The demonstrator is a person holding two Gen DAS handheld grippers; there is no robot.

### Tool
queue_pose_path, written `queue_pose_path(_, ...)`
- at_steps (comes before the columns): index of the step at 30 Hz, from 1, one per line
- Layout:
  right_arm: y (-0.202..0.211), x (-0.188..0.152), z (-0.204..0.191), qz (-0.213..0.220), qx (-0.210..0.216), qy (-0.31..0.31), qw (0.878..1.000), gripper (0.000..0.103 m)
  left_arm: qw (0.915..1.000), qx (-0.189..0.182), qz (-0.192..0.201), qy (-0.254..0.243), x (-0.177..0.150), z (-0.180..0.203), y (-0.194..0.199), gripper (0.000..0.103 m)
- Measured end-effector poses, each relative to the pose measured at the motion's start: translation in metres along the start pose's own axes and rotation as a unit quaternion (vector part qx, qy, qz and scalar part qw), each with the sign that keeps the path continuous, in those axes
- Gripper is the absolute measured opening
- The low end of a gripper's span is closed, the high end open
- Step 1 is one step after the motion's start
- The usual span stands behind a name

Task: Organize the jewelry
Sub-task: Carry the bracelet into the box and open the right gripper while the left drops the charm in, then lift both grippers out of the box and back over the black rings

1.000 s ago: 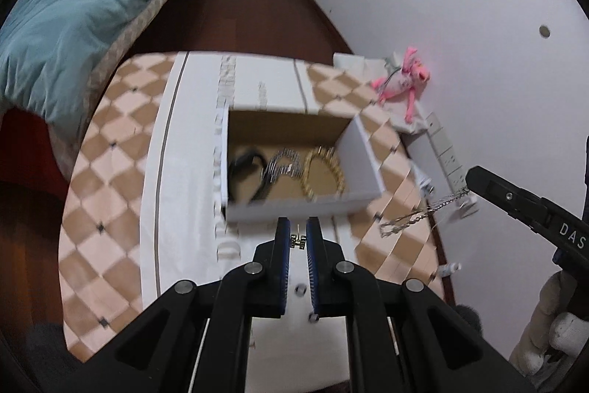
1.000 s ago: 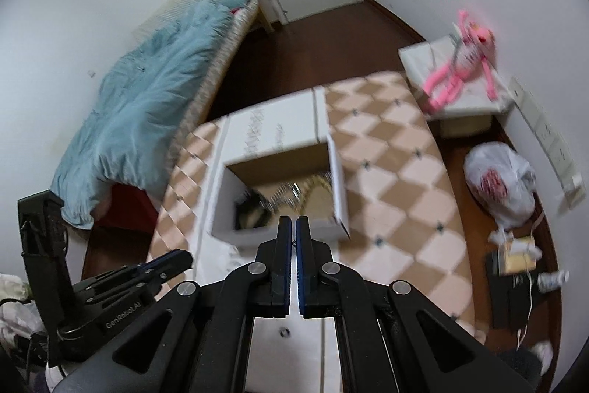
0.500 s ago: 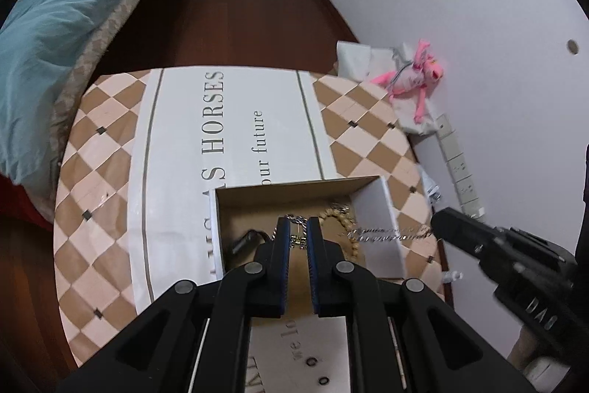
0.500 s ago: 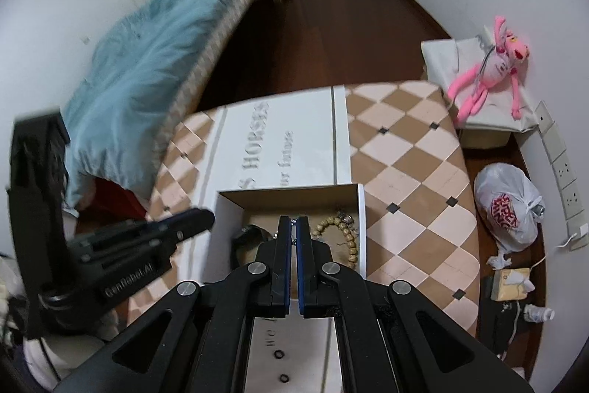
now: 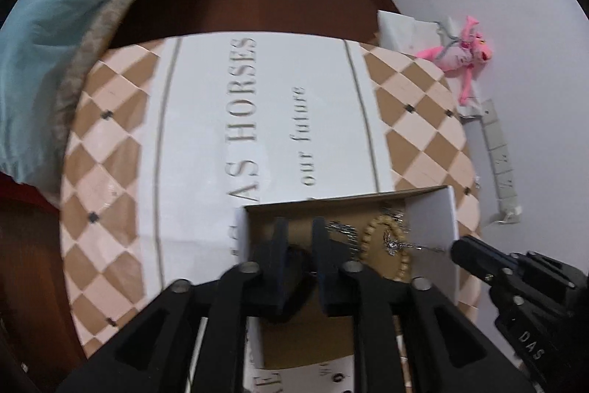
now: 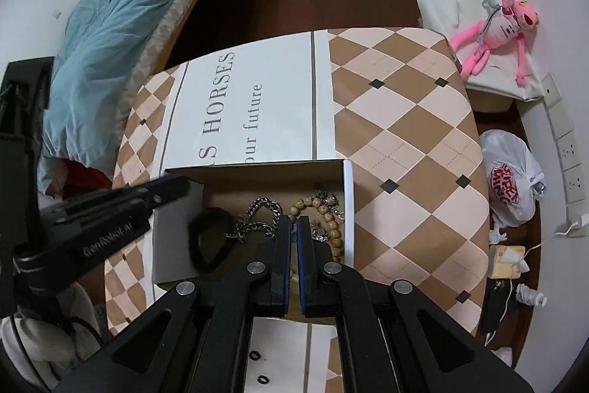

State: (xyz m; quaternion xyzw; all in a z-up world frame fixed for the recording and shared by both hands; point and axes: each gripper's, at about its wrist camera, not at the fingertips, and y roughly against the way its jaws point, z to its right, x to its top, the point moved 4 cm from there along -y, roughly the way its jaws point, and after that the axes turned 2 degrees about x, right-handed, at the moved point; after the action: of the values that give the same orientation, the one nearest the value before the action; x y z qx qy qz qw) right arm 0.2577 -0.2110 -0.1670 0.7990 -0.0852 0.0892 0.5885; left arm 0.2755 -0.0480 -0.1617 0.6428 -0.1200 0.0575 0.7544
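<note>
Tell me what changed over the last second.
Both grippers moved forward over the box. The left gripper opened, letting go of its end of the thin silver chain; the right gripper stays shut on the other end. The box, beads and tablecloth stayed put.

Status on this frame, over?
Left gripper jaws open over box. Right gripper shut on thin silver chain, trailing into box. Bead bracelet lies beneath it.

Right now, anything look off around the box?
The thin silver chain hangs from the shut right gripper and drapes over the bead bracelet in the box; it could tangle. Two black rings lie outside on the tablecloth.
</note>
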Motion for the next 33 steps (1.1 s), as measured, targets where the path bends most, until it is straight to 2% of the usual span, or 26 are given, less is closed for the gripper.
queue_pose_path(1, 0.001, -0.001, 0.001, 0.0, -0.005, 0.0, 1.0, 0.009, 1.0, 0.004, 0.004, 0.001, 0.0, -0.002, 0.001, 0.03)
queue_pose_path(2, 0.002, 0.0, 0.001, 0.001, -0.006, -0.001, 1.0, 0.019, 0.9999, 0.013, 0.011, 0.003, 0.0, -0.005, 0.005, 0.044)
queue_pose_path(3, 0.003, -0.001, 0.002, 0.003, -0.008, -0.002, 1.0, 0.036, 0.9996, 0.022, 0.018, 0.005, -0.001, -0.008, 0.008, 0.052)
queue_pose_path(4, 0.005, -0.002, 0.003, 0.005, -0.012, -0.003, 1.0, 0.045, 0.9994, 0.025, 0.024, 0.006, -0.002, -0.009, 0.01, 0.066)
queue_pose_path(5, 0.006, -0.002, 0.003, 0.007, -0.016, -0.001, 1.0, 0.058, 0.9989, 0.03, 0.036, 0.008, -0.004, -0.012, 0.015, 0.073)
queue_pose_path(7, 0.008, -0.006, 0.003, 0.011, -0.042, 0.01, 0.999, 0.061, 0.9976, 0.046, 0.051, 0.007, -0.008, -0.015, 0.021, 0.078)
queue_pose_path(8, 0.007, -0.009, 0.003, 0.01, -0.053, 0.013, 0.998, 0.063, 0.997, 0.054, 0.055, 0.005, -0.011, -0.016, 0.022, 0.086)
queue_pose_path(10, 0.004, -0.015, 0.004, 0.006, -0.072, 0.014, 0.997, 0.083, 0.9956, 0.068, 0.065, 0.0, -0.019, -0.016, 0.024, 0.096)
queue_pose_path(11, 0.002, -0.019, 0.005, 0.004, -0.08, 0.015, 0.997, 0.097, 0.9948, 0.075, 0.069, -0.002, -0.023, -0.017, 0.025, 0.098)
queue_pose_path(20, 0.0, -0.044, 0.015, 0.019, -0.147, 0.022, 0.989, 0.1, 0.9911, 0.105, 0.082, 0.01, -0.055, -0.021, 0.025, 0.098)
queue_pose_path(26, 0.02, -0.052, 0.013, 0.048, -0.158, 0.022, 0.986, 0.1, 0.9892, 0.107, 0.098, 0.016, -0.068, -0.018, 0.039, 0.098)
queue_pose_path(33, 0.06, -0.062, 0.0, 0.097, -0.166, 0.031, 0.981, 0.1, 0.9853, 0.101, 0.137, 0.016, -0.082, -0.008, 0.076, 0.098)
